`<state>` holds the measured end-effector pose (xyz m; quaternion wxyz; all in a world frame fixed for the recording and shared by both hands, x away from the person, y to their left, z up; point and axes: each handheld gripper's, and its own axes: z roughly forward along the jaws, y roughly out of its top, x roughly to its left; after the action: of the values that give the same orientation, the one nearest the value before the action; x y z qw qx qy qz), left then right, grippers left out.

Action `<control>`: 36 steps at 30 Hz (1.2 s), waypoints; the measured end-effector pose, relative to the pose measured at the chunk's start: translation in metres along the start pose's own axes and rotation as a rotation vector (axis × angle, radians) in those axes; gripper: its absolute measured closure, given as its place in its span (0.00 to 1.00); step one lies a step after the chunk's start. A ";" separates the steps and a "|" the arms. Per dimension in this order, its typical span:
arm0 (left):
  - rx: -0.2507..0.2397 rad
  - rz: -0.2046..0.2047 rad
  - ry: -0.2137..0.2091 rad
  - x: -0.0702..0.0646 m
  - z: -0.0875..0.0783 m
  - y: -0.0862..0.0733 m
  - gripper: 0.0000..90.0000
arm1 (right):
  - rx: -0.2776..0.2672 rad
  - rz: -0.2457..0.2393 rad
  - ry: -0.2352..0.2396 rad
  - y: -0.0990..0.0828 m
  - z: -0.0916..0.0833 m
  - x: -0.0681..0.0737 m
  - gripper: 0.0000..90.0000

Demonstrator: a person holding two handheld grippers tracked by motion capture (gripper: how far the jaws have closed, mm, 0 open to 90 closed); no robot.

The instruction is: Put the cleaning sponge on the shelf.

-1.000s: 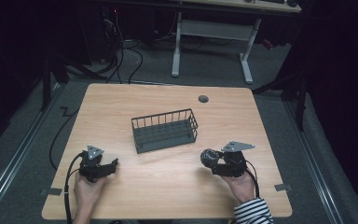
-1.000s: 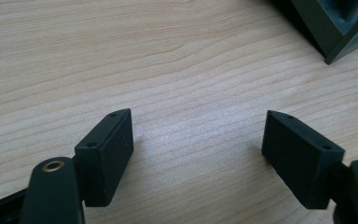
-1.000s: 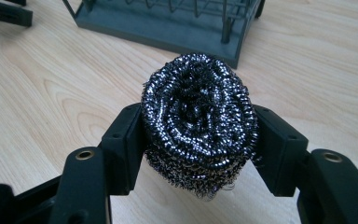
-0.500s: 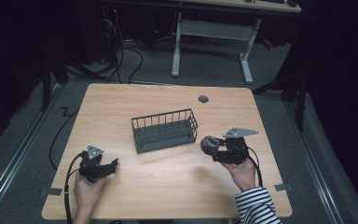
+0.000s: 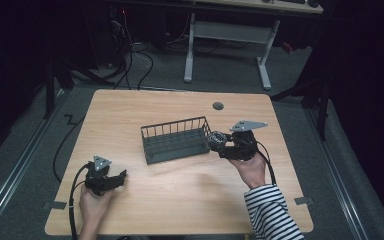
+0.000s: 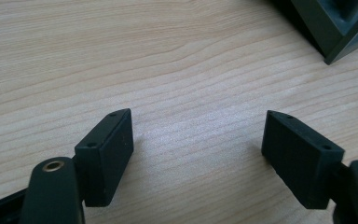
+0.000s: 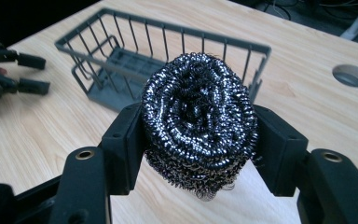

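Note:
A round steel-wool scourer (image 7: 199, 133) is squeezed between the two black jaws of my right gripper (image 7: 200, 144), which is shut on it and held above the table. In the high view that gripper (image 5: 219, 142) hangs just off the right end of the dark grey wire basket (image 5: 175, 140). The basket (image 7: 121, 56) looks to have nothing in it and lies ahead of the scourer. My left gripper (image 5: 120, 177) rests on the table at the front left, open, with bare wood between its jaws (image 6: 198, 154).
The wooden table (image 5: 180, 200) has a round cable hole (image 5: 218, 106) at the back right. A corner of the basket (image 6: 335, 28) lies ahead of the left gripper. Behind the table stand a white desk frame (image 5: 230, 45) and floor cables.
My right gripper has risen off the table with the scourer and moved toward the basket's right end. The left gripper has stayed in place.

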<state>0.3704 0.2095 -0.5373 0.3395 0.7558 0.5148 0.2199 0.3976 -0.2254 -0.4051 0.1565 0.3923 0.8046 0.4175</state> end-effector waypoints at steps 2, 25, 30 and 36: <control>0.000 0.000 0.000 0.000 0.000 0.000 0.28 | 0.000 0.002 0.003 0.006 0.004 0.000 0.45; 0.000 -0.001 -0.002 0.000 0.000 0.000 0.28 | 0.084 0.019 0.035 0.049 0.062 0.001 0.45; 0.000 -0.001 -0.001 0.000 0.000 0.000 0.28 | 0.094 0.032 0.035 0.055 0.074 -0.001 0.45; 0.000 0.000 -0.002 0.000 0.000 0.000 0.28 | 0.133 0.044 0.029 0.054 0.089 -0.003 0.45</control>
<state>0.3704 0.2096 -0.5373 0.3400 0.7559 0.5146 0.2193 0.4776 -0.1605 -0.4159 0.1092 0.4131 0.8239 0.3722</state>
